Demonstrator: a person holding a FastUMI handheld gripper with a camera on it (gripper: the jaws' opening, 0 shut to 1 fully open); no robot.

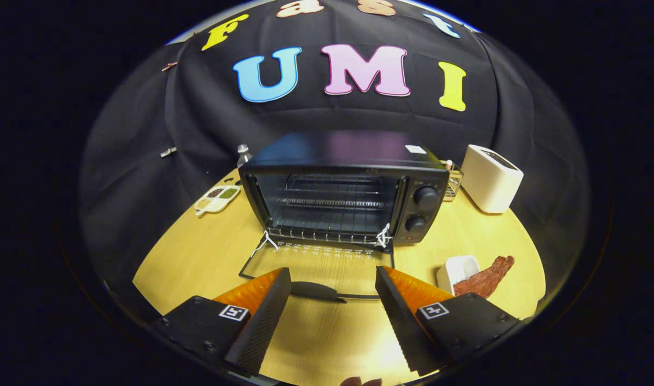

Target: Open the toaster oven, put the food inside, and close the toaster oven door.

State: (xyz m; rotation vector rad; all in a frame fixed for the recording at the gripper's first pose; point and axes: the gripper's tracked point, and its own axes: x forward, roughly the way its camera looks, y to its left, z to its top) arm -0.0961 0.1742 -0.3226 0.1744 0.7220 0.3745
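Note:
A black toaster oven (pixel 344 188) stands on the wooden table (pixel 198 257) straight ahead of me. Its glass door (pixel 319 268) lies folded down flat toward me, and the wire rack inside is bare. The door's dark handle (pixel 317 290) sits just beyond and between my fingertips, untouched. My gripper (pixel 333 283) is open with nothing between its fingers. A reddish-brown strip of food (pixel 488 277) lies on the table beyond my right finger, resting against a small white dish (pixel 456 271).
A white pop-up toaster (pixel 491 177) stands at the oven's right, with a small wire rack (pixel 453 179) between them. Left of the oven lie a divided tray of grains (pixel 217 198) and a small bottle (pixel 243 154). Black cloth walls the back.

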